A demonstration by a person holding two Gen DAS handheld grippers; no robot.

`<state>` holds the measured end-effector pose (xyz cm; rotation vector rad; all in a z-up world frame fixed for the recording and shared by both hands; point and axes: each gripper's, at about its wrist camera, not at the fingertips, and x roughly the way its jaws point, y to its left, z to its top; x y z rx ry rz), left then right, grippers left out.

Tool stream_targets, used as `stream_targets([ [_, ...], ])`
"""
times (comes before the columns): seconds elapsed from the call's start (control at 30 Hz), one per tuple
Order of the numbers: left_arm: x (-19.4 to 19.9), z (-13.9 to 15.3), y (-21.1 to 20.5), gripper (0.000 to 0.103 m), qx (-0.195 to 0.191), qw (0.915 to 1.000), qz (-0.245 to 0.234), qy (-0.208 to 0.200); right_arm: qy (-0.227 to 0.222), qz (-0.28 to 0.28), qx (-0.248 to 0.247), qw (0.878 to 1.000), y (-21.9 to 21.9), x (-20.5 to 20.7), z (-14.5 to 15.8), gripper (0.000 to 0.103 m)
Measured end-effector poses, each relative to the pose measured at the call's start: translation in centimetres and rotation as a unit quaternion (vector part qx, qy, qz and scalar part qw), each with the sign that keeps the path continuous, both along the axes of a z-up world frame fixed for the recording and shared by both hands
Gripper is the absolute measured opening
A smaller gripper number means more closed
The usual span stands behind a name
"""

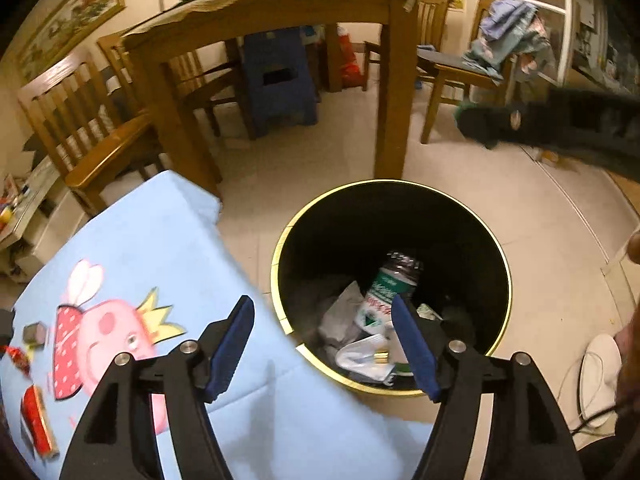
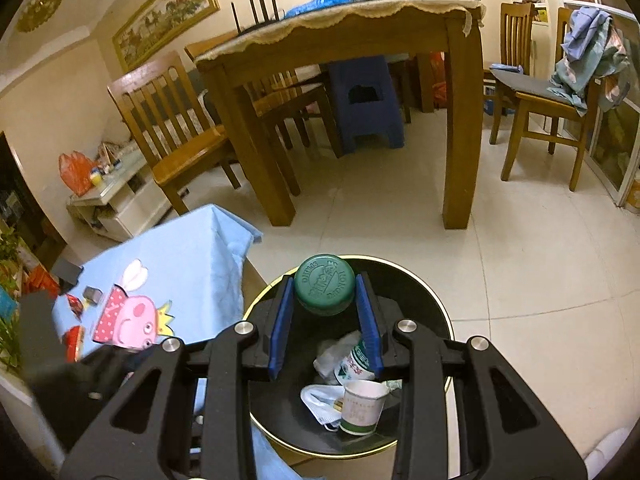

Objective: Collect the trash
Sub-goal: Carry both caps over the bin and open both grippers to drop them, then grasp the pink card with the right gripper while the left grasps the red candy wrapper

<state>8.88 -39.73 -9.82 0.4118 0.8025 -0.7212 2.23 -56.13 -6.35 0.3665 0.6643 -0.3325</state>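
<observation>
The left gripper [image 1: 322,344] hangs above the near rim of the black bin [image 1: 280,256], its blue pads spread wide with nothing between them; I judge its load has been let go. The right gripper [image 2: 325,320] is clenched on a green bottle cap [image 2: 324,290] and holds it over the bin's mouth, so that piece is not yet dropped.

Down in the bin lie several pieces already collected: a paper cup [image 2: 362,406], a white face mask [image 2: 320,402], crumpled white paper [image 1: 340,316] and a plastic bottle with a green and white label [image 1: 390,288].

Just beside the bin stands the low table under a light blue cloth [image 1: 168,248] with a pink cartoon pig. At its far edge, well apart from the bin, 3 or 4 small things remain: a red wrapper [image 1: 38,420], a red candy wrapper [image 1: 18,358] and a small grey cube [image 1: 35,334]. Whether the cube is trash I cannot tell.

Beyond, a wooden dining table [image 2: 340,36] and chairs stand on the tiled floor, which shows no loose litter. By my reading the job is over halfway: the cap next, then the wrappers.
</observation>
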Motion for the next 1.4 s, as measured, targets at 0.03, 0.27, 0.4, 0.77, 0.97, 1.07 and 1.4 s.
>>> stream_targets([
  [0.03, 0.0, 0.3, 0.4, 0.069, -0.001, 1.0000, 0.006, -0.001, 0.008, -0.001, 0.001, 1.000, 0.0, 0.3, -0.3, 0.032],
  [0.27, 0.8, 0.8, 4.3, 0.069, -0.006, 0.9990, 0.045, 0.000, 0.053, -0.030, -0.003, 0.998, 0.0, 1.9, -2.2, 0.056],
  [0.4, 0.8, 1.1, 6.4, 0.069, -0.010, 0.9981, 0.062, -0.002, 0.059, -0.035, -0.009, 0.998, 0.7, 2.4, -2.3, 0.056],
  [0.77, 2.7, 2.9, 19.0, 0.074, -0.029, 0.9819, 0.185, -0.028, 0.058, 0.007, -0.044, 0.997, 5.8, 3.2, -2.0, 0.063],
  [0.97, 4.7, 3.7, 31.4, 0.075, -0.019, 0.9490, 0.309, -0.059, 0.076, 0.071, -0.070, 0.992, 12.4, 5.6, -3.4, 0.067],
  [1.07, 5.4, 3.4, 37.9, 0.077, -0.014, 0.9296, 0.363, -0.065, 0.088, 0.124, -0.079, 0.985, 17.7, 6.9, -4.7, 0.072],
  [1.4, 7.1, -1.0, 51.0, 0.080, -0.002, 0.8896, 0.456, -0.016, 0.111, 0.322, -0.039, 0.939, 38.6, 13.0, -6.9, 0.080],
])
